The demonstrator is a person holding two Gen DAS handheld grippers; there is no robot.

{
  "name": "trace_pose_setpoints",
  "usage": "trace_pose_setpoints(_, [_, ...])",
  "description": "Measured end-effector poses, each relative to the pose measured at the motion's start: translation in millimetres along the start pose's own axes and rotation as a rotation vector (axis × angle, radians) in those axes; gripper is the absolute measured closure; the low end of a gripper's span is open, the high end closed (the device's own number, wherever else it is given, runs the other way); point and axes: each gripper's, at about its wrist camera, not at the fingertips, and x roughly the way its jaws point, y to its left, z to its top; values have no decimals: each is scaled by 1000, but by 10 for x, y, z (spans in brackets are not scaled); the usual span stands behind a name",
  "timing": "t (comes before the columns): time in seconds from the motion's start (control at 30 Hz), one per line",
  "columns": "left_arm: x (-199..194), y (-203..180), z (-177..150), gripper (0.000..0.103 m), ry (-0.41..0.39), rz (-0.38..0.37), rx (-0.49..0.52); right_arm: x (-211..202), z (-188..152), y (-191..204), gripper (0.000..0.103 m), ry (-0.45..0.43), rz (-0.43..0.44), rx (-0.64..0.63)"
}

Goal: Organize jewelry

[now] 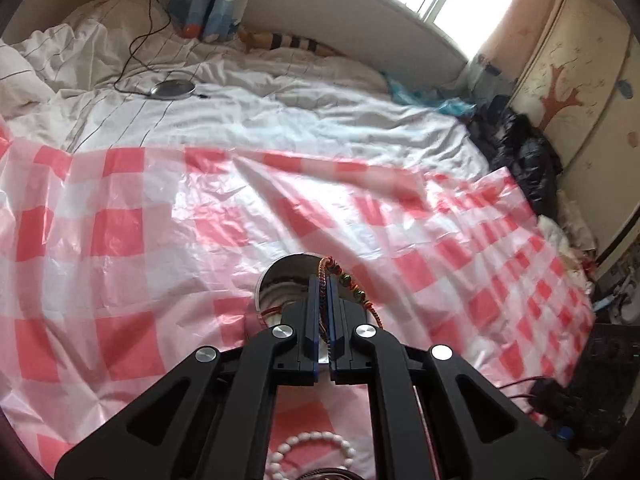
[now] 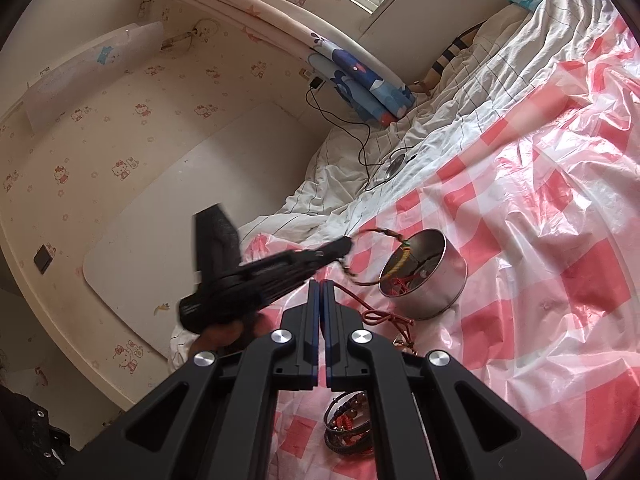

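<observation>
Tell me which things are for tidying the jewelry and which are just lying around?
For the job:
- braided bracelet, pinched in the left gripper
- metal tin
- red cord
- white bead bracelet
- dark bracelets

Just lying around:
- black cable
- round silver disc
- black jacket
- checked sheet

Home bedroom: rumpled bed [image 1: 280, 120], curtains [image 2: 280, 28]
</observation>
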Motion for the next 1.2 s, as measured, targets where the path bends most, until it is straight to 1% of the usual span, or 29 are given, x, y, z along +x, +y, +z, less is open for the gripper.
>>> trace_pose_setpoints(0.03, [159,21,-9,96,61,41,11,19,22,-10,100,2,1,0])
trace_pose_setpoints(0.07, [258,53,-23,93,95,97,16,48,51,-16,100,3,5,0])
trace_pose_setpoints(0.1, [310,82,-34,82,111,138,14,91,95,-12,100,2,10,-4])
trace_pose_setpoints(0.13, [304,103,-32,66,119,152,4,136,129,-4,100,1,18,-9])
trace_pose_setpoints(0.17, [250,116,-21,59,108,146,-6,190,175,7,100,1,25,-14])
trace_pose_setpoints(0.2, [129,120,-1,50,68,142,-10,257,226,26,100,0,32,-23])
trace_pose_setpoints(0.23, [22,123,14,44,34,151,-8,327,274,41,100,1,37,-32])
trace_pose_setpoints(0.27, [-85,134,25,42,2,161,-3,407,323,55,100,4,43,-42])
trace_pose_setpoints(0.33, [-253,214,22,34,-38,164,-14,554,403,71,100,4,52,-53])
trace_pose_setpoints(0.43, [-377,398,-30,32,-33,149,-58,775,494,43,100,6,55,-54])
trace_pose_setpoints(0.5, [-422,490,-79,32,-19,146,-78,938,514,-33,100,25,31,-50])
trace_pose_setpoints(0.53, [-447,536,-103,32,-12,146,-83,1022,516,-74,100,42,-12,-55])
trace_pose_setpoints(0.57, [-477,566,-126,32,-10,147,-85,1113,501,-121,100,68,-84,-65])
trace_pose_setpoints(0.6, [-510,584,-149,32,-9,151,-83,1208,482,-168,98,102,-152,-73])
trace_pose_setpoints(0.63, [-526,596,-174,32,-8,154,-81,1250,456,-220,94,121,-187,-69])
trace_pose_setpoints(0.67, [-546,606,-201,32,-6,153,-80,1256,431,-260,78,126,-210,-55])
trace_pose_setpoints(0.7, [-568,611,-222,32,-3,147,-80,1234,419,-282,66,118,-219,-44])
trace_pose_setpoints(0.77, [-587,598,-259,31,5,143,-75,1165,412,-278,66,102,-222,-46])
trace_pose_setpoints(0.9, [-630,561,-355,31,33,141,-49,955,356,-214,60,73,-229,-46])
trace_pose_setpoints(0.97, [-639,542,-428,30,61,134,-36,849,329,-202,59,65,-226,-33])
trace_pose_setpoints(1.03, [-640,534,-530,30,94,129,-23,726,283,-168,54,54,-232,-18])
trace_pose_setpoints(1.07, [-633,536,-590,30,113,121,-23,666,258,-154,50,45,-230,-9])
trace_pose_setpoints(1.2, [-588,546,-870,30,194,75,-39,487,132,-102,49,42,-219,21])
